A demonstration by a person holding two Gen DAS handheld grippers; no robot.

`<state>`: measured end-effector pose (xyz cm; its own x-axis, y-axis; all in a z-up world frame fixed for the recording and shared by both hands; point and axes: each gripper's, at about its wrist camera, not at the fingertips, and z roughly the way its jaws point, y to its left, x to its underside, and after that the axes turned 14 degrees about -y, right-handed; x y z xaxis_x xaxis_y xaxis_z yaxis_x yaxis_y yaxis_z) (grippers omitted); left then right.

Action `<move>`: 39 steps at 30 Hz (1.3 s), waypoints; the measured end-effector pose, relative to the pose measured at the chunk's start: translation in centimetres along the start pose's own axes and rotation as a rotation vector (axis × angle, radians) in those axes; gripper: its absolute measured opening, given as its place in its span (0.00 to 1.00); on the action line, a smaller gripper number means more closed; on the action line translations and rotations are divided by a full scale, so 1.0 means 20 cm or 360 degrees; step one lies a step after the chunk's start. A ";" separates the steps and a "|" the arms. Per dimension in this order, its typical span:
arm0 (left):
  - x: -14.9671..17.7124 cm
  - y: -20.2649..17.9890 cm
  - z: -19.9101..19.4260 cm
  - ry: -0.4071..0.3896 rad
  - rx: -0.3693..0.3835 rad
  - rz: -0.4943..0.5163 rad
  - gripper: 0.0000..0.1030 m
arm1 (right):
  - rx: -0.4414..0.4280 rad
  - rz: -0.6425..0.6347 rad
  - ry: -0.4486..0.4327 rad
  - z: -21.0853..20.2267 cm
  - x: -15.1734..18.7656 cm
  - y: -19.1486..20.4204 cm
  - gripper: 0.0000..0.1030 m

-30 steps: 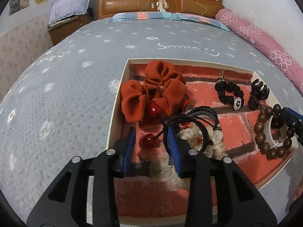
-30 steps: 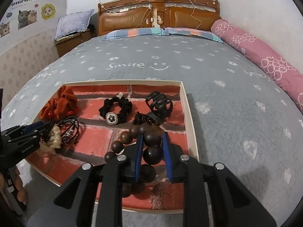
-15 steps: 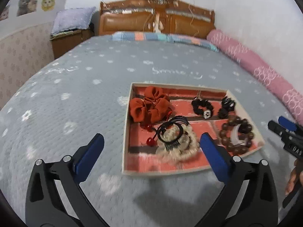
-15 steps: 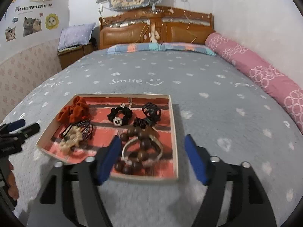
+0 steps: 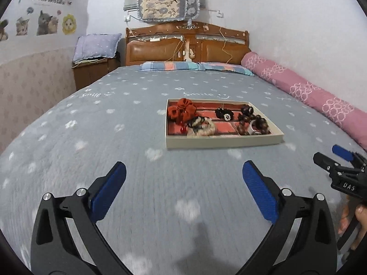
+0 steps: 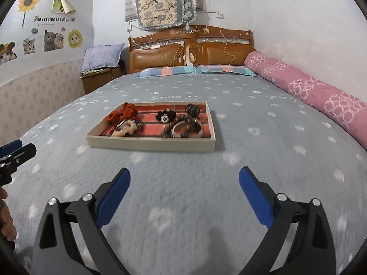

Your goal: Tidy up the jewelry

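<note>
A shallow cream tray [image 5: 224, 142] [image 6: 151, 144] with a red brick-pattern floor lies on the grey bedspread. In it are an orange scrunchie [image 5: 182, 110] [image 6: 122, 112], a cream and black hair tie bundle [image 5: 201, 127] [image 6: 125, 127], a black hair tie with a charm [image 5: 224, 114] [image 6: 165, 116], a black claw clip [image 5: 246, 110] [image 6: 192, 110] and a brown wooden bead bracelet [image 5: 253, 125] [image 6: 183, 127]. My left gripper [image 5: 183, 183] is open and empty, well short of the tray. My right gripper [image 6: 184, 183] is open and empty, also short of it.
A rolled pink quilt [image 5: 307, 94] [image 6: 309, 91] lies along the right wall. A wooden headboard [image 5: 185, 45] and striped pillows [image 6: 197, 71] are at the far end. A wooden nightstand [image 5: 91, 73] stands far left. The right gripper shows at the left wrist view's right edge [image 5: 339, 171].
Both grippers let go of the jewelry, opened wide and pulled back and up from the tray. The beads and hair ties stay in the tray.
</note>
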<state>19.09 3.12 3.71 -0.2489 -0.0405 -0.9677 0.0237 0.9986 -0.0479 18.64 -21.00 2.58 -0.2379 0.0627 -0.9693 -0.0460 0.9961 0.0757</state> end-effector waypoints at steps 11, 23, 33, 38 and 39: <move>0.23 -0.05 -0.43 -0.0189 -0.0015 -0.0135 0.95 | 0.0036 -0.0009 -0.0143 -0.43 0.18 0.02 0.94; 0.32 -0.15 -0.67 -0.0395 -0.0152 0.0023 0.95 | 0.0033 -0.0024 -0.0288 -0.65 0.23 0.05 0.96; 0.36 -0.16 -0.68 -0.0391 -0.0130 0.0036 0.95 | 0.0046 -0.0025 -0.0256 -0.63 0.25 0.06 0.96; 0.36 -0.14 -0.68 -0.0391 -0.0129 0.0007 0.95 | 0.0051 -0.0028 -0.0266 -0.64 0.26 0.06 0.96; 0.36 -0.14 -0.68 -0.0388 -0.0128 0.0004 0.95 | 0.0049 -0.0027 -0.0266 -0.64 0.26 0.06 0.96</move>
<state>4.02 0.52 0.27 -0.0077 -0.0352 -0.9994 -0.0557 0.9978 -0.0347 4.93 -20.31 0.55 -0.0724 0.0529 -0.9960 -0.0181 0.9984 0.0543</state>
